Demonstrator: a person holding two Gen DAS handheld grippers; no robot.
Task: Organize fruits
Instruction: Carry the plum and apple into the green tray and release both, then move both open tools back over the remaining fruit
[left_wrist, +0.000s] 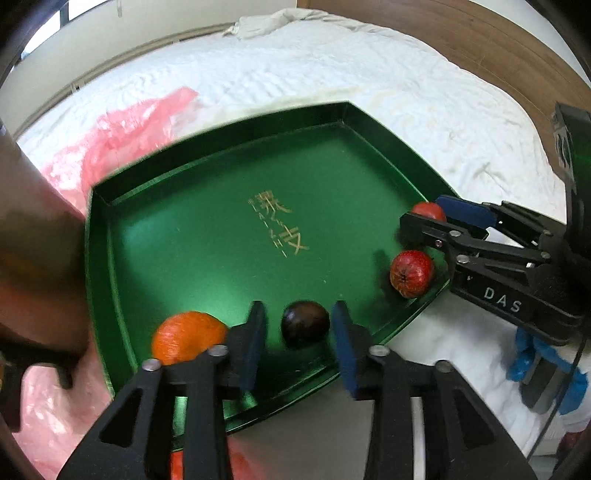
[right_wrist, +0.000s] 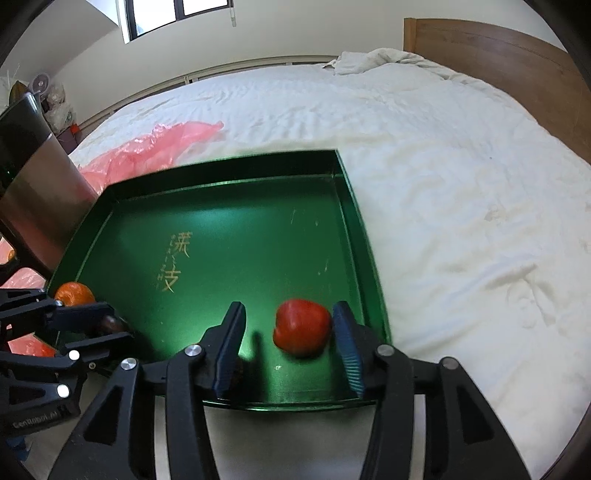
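Straddling loosely, your left gripper (left_wrist: 299, 341) fingers flank the dark plum (left_wrist: 305, 322); your right gripper (right_wrist: 290, 350) gapes, its right finger (right_wrist: 347, 347) just beside the red fruit (right_wrist: 302, 326).

Bedroom: white-quilted bed (right_wrist: 424, 155), wooden headboard (right_wrist: 491, 55).

Daylight fills the room, coming from the window (right_wrist: 177, 14) at the far left of the right wrist view; the white bedding (right_wrist: 461, 184) reads bright and almost washed out; soft pale glare spreads across the green tray (right_wrist: 236, 236) floor; the red fruit (right_wrist: 302, 328) is smeared by motion blur; short dark shadows lie beside it; both fisheye views bend straight edges and darken at the corners.
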